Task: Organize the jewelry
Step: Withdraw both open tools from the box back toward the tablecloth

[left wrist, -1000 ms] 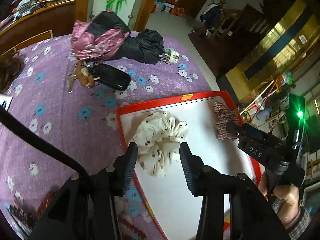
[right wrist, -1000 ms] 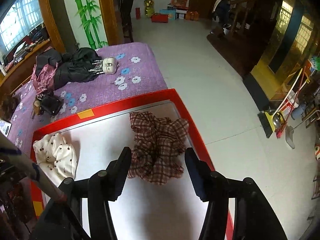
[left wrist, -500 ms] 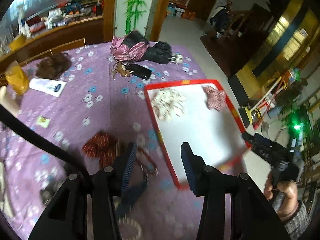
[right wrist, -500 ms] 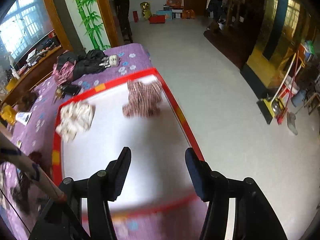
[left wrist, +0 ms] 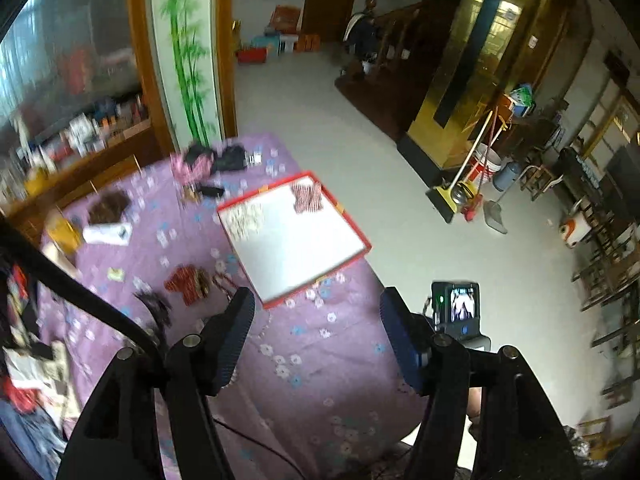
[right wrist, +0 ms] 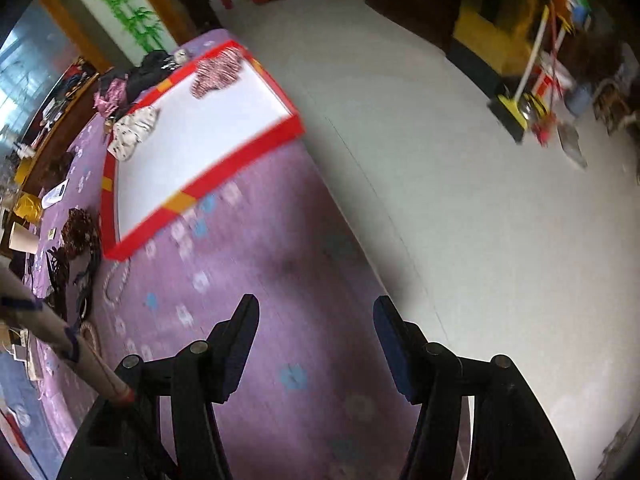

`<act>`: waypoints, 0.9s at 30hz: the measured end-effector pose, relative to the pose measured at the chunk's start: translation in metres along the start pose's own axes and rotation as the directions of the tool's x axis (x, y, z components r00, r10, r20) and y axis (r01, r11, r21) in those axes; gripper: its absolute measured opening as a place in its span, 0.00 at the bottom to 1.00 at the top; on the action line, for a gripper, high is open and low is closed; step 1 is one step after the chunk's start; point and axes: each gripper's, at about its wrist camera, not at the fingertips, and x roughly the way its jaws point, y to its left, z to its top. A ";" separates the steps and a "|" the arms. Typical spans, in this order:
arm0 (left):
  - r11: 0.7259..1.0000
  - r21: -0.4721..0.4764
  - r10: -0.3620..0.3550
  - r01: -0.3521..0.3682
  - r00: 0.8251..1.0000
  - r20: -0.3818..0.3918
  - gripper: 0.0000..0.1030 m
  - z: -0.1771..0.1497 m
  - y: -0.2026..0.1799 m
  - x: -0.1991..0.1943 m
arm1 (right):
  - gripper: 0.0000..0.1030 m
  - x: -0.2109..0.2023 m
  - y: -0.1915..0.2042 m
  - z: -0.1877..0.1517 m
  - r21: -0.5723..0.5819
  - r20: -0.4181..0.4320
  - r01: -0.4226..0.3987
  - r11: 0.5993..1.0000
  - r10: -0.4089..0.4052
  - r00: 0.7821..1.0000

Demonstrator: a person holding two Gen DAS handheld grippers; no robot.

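The red-rimmed white tray [left wrist: 352, 254] lies on the purple flowered cloth, far below my left gripper [left wrist: 318, 320]. A white dotted scrunchie [left wrist: 244, 218] and a plaid scrunchie [left wrist: 307, 197] rest at the tray's far end. Left of the tray, a dark red scrunchie [left wrist: 186, 280] and dark hair pieces [left wrist: 154, 304] lie on the cloth. My left gripper's jaws are opening with nothing between them. My right gripper [right wrist: 316, 312] hovers over bare cloth near the table's edge, short of the tray [right wrist: 240, 164]. Its jaws are also opening and hold nothing. A bead string [right wrist: 116, 282] lies by the tray's near corner.
A black umbrella [left wrist: 230, 159] and a pink bag [left wrist: 188, 168] sit at the table's far end, with keys beside them. A white tube [left wrist: 106, 234] and a yellow packet [left wrist: 66, 232] lie at the left. The table drops off to pale floor on the right, where a broom [left wrist: 448, 196] stands.
Both grippers have drawn back from the tray, the left rising high above the table. The two scrunchies stay lying in the tray. The left jaws stand wider than before.
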 end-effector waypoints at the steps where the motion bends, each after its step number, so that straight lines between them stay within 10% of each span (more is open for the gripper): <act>1: 1.000 0.023 0.005 -0.005 1.000 0.010 0.62 0.000 -0.008 -0.007 | 0.62 -0.003 -0.003 -0.003 0.003 0.000 0.003 1.000 -0.003 1.000; 27: 0.997 0.040 -0.061 0.060 0.998 0.011 0.66 -0.034 -0.042 -0.022 | 0.62 -0.011 0.011 -0.017 -0.124 0.070 -0.041 0.991 0.050 0.996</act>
